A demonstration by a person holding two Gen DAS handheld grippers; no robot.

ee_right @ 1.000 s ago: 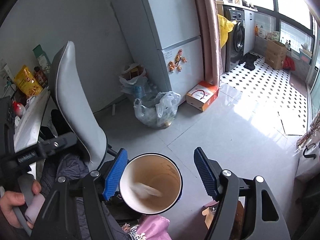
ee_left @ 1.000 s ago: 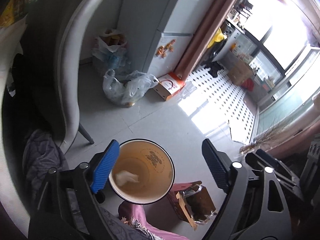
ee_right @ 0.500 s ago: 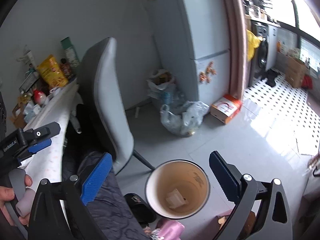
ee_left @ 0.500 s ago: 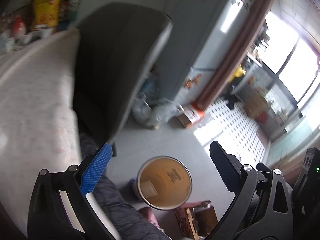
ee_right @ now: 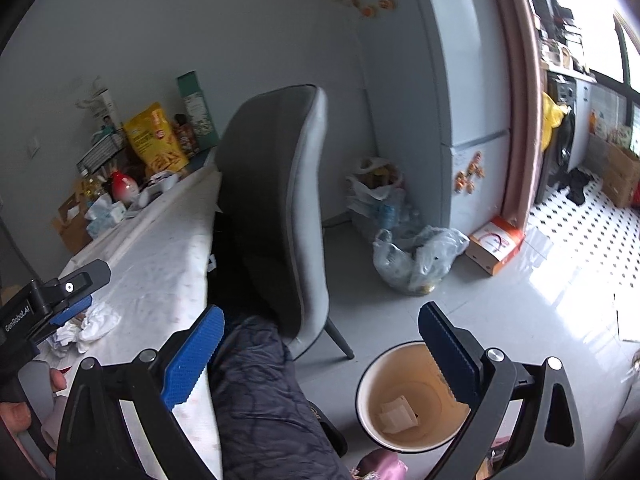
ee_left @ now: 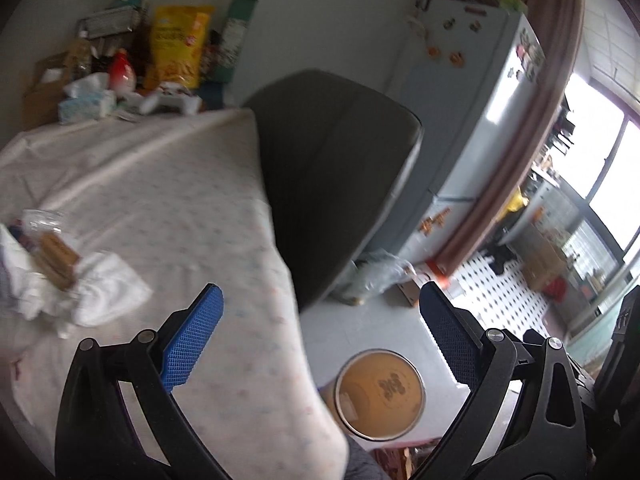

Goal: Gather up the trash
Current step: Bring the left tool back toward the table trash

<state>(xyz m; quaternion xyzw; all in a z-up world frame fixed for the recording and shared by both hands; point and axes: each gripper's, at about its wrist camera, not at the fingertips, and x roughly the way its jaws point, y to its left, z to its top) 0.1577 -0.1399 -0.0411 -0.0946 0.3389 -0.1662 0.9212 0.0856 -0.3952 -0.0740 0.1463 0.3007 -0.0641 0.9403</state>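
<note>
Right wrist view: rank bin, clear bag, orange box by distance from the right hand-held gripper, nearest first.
1. Bin, on the floor, partly behind the right hand-held gripper's right finger.
2. Clear bag, floor, by the fridge.
3. Orange box, just beyond, right of it.

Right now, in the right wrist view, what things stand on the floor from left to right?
grey chair → white bag of bottles → clear plastic bag → orange-and-white box → cardboard box

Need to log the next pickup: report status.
Left claw and right claw open, empty. Bin on floor, paper scrap inside. Crumpled tissues on table, untouched. Chair stands between table and bin.
</note>
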